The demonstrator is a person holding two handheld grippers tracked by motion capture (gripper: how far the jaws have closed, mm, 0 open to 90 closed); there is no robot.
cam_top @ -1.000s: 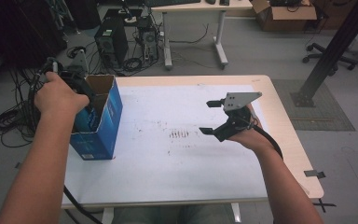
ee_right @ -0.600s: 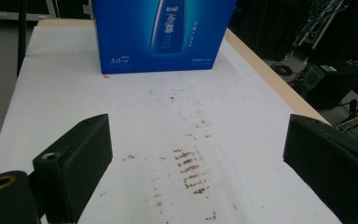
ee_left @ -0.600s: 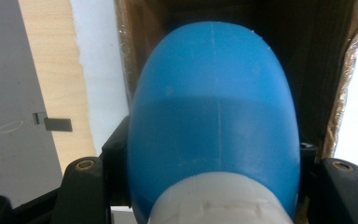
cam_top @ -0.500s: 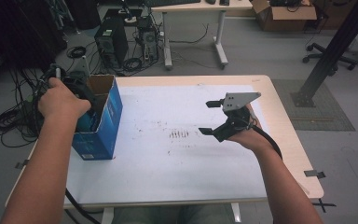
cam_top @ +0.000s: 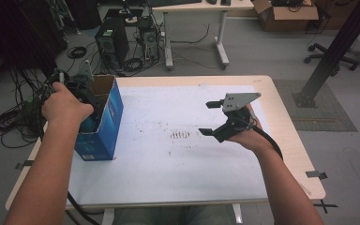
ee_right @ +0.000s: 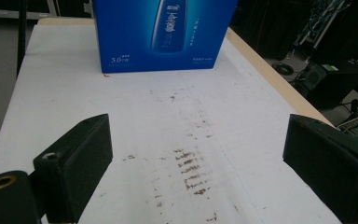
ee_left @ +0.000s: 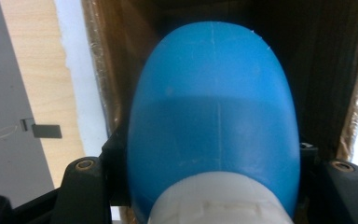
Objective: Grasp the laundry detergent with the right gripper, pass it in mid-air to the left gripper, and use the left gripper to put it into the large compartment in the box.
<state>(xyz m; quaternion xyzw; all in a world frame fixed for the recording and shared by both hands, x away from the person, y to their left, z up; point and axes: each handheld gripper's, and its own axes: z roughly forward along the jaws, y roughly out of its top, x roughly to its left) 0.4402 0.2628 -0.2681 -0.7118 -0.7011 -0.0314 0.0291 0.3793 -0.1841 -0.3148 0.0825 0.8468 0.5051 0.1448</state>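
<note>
Blue cardboard catches the eye first: an open box (cam_top: 104, 123) stands at the table's (cam_top: 178, 183) left edge, its brown flaps spread. Over its mouth the left gripper (cam_top: 77, 86) points down inside, jaws clamped on either side of a rounded blue bottle (ee_left: 214, 121) with a white neck, which sits within the box's brown walls. Across the white tabletop, past a patch of brownish scuff marks (cam_top: 180, 135), the right gripper (cam_top: 208, 119) hovers above the table, well apart from the box, jaws spread wide with nothing between them, facing the box's printed side.
</note>
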